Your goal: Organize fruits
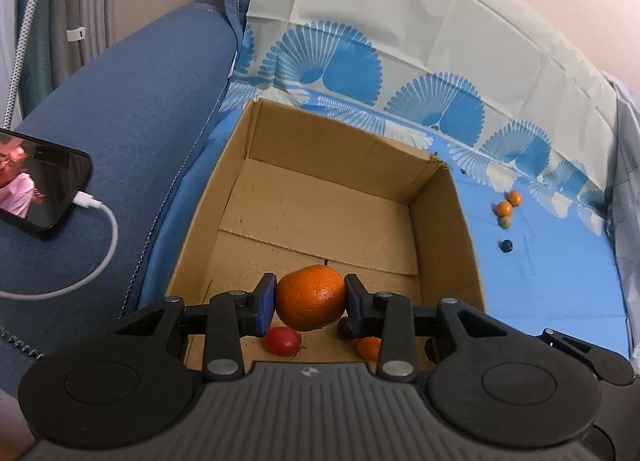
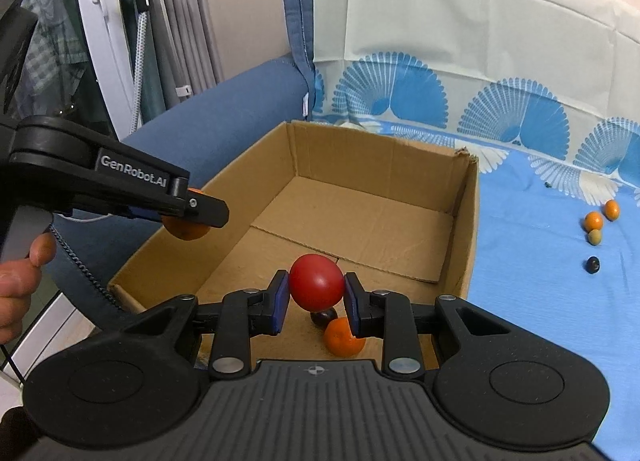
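The left gripper is clamped on an orange, held above the cardboard box near its front-left wall. The right gripper squeezes a red fruit, perhaps a tomato, over the box's front.

We see an orange mandarin and a red tomato held above the open cardboard box, a smaller mandarin and dark fruit on its floor.
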### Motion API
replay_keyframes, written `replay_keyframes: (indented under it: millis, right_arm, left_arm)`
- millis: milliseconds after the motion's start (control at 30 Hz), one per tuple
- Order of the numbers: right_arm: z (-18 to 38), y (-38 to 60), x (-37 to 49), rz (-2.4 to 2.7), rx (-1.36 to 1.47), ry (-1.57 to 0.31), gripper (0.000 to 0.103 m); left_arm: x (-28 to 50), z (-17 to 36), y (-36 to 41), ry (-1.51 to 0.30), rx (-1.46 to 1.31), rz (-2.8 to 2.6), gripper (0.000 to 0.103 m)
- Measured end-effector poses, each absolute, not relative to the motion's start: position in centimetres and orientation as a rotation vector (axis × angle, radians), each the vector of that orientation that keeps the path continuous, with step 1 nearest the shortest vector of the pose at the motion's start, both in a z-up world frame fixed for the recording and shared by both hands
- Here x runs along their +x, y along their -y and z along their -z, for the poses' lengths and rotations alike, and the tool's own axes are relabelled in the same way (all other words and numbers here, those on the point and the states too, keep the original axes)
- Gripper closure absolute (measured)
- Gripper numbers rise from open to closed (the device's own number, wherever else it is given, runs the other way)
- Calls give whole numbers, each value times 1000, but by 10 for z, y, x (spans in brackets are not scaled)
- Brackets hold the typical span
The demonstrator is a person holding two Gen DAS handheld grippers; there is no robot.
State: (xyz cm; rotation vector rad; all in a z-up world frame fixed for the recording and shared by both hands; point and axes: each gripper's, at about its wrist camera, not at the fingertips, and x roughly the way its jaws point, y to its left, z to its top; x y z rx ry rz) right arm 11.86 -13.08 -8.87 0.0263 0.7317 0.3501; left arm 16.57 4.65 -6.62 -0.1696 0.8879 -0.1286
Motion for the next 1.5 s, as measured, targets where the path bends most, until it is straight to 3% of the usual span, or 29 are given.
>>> replay_keyframes:
  millis: [800,867,900,933,967,1000,1033,1233,1500]
  right_arm:
    - [146,116,158,-381,-57,-836,72]
    - [147,114,159,-389,-71,-838,72]
    - [148,113,160,-397,-81,-839,71]
    - [147,112,159,-404,-94,-837,58]
    - [145,110,159,-403,-110,-834,39]
    - [143,108,158,-398,-123,-823,32]
    - [140,108,156,-394,-133,-805,21]
    - [113,112,131,-383,-179,-759,4]
    - [87,130,78,-325,-54,-828,2]
  left_arm:
    - [214,144,-38,-1026,-50,86,62]
    - [214,146,-38,-1030,-35,90,59]
    - [213,144,-37,-1021,-20,96,42]
    - [211,142,-35,-1003,-8,100,23]
    - [208,137,-34,-978,-8,126,16]
    - [204,133,-32,-960,1,128,3]
    - [200,128,-29,-936,12,123,0]
    - [166,101,-27,-883,38,142,0]
    - [102,74,-41,-913,-24,106,0]
